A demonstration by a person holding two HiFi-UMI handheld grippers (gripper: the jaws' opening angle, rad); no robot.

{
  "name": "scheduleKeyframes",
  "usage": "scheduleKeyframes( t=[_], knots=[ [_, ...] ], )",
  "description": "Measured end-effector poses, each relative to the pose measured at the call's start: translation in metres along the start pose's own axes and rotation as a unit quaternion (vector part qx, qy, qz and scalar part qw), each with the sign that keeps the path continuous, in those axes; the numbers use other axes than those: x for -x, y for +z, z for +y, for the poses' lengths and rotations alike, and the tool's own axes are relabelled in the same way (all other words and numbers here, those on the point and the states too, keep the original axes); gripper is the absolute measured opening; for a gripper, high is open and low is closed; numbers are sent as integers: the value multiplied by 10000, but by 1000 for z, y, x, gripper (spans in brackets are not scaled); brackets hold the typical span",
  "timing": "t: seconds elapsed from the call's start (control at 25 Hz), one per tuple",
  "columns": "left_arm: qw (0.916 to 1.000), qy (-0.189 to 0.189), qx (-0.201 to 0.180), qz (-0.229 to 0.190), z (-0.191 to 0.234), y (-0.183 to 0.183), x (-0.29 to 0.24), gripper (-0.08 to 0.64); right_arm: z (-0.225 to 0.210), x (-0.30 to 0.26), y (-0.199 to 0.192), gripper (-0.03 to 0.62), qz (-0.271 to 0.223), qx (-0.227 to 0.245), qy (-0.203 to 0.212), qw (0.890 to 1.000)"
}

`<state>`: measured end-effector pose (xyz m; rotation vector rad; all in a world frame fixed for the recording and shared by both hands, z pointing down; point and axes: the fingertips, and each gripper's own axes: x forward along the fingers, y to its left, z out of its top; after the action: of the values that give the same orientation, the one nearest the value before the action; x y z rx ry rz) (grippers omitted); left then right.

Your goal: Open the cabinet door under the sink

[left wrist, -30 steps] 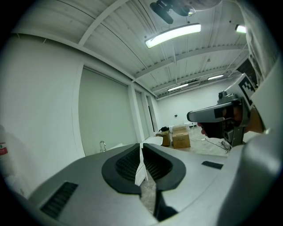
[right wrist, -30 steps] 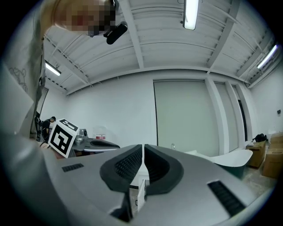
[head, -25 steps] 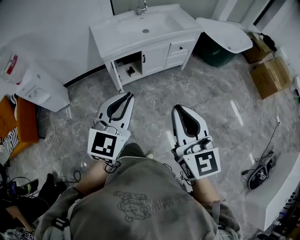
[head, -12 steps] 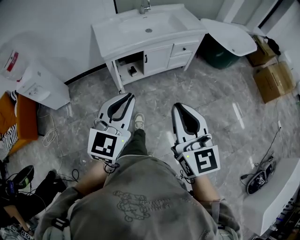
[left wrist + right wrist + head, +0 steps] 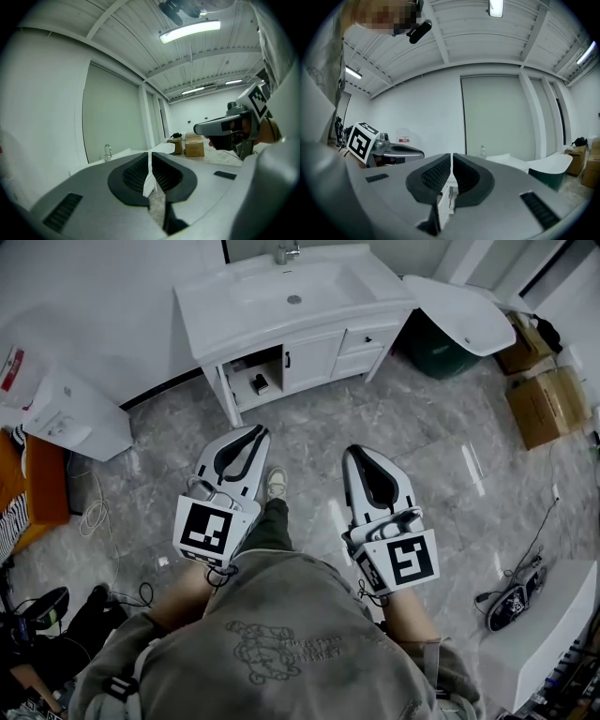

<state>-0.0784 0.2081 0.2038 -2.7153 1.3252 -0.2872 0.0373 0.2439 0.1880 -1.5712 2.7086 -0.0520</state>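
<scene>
In the head view, the sink [image 5: 291, 298] tops a white vanity at the upper centre of the frame. The vanity's front runs from lower left to upper right. The cabinet door [image 5: 312, 357] sits in the middle of that front, shut and flush. Its long axis is upright, and its dark handle [image 5: 288, 359] runs along the left edge. Left of the door is an open compartment [image 5: 251, 371] with a small dark thing on its shelf, and right of it are two drawers [image 5: 361, 338]. A green bin [image 5: 433, 345] under a white oval piece [image 5: 455, 306] stands to the right of the vanity. Cardboard boxes [image 5: 544, 395] sit at the right edge and a water dispenser [image 5: 70, 413] at the left.

Grey floor [image 5: 309, 427] lies between the door and the grippers, which are well apart from it. The left gripper [image 5: 254, 430] and the right gripper [image 5: 357, 455] are mid-frame, with a shoe [image 5: 276, 482] between them. Compared with a second ago, the vanity looks slightly larger, the dispenser has slid toward the left edge, and the shoe has come forward.

In the left gripper view, the jaws are closed to a thin slit with nothing in them. A tap [image 5: 108, 152] shows to the left of their tips.

In the right gripper view, the jaws are pressed together and empty. Part of the white vanity front shows in the gap below the pads.
</scene>
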Motion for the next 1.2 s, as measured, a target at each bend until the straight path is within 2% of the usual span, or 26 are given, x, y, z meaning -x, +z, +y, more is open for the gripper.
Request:
scheduleKeyframes(
  t=[0.24,0.48,0.76,1.2],
  knots=[
    [9999,-119,-31,-10,20,-5,-36,34,-24,-38,-10,35,158,13,-74,9998],
    [9993,-311,23,187,47,-14,-79,35,-48,-85,-13,35,320,-31,-119,9994],
    [9990,-341,27,302,107,-22,-137,35,-78,-161,-15,35,667,-132,-212,9975],
    [9975,-560,-5,426,197,-46,-234,35,-137,-282,-32,35,846,-232,-335,9956]
  ],
)
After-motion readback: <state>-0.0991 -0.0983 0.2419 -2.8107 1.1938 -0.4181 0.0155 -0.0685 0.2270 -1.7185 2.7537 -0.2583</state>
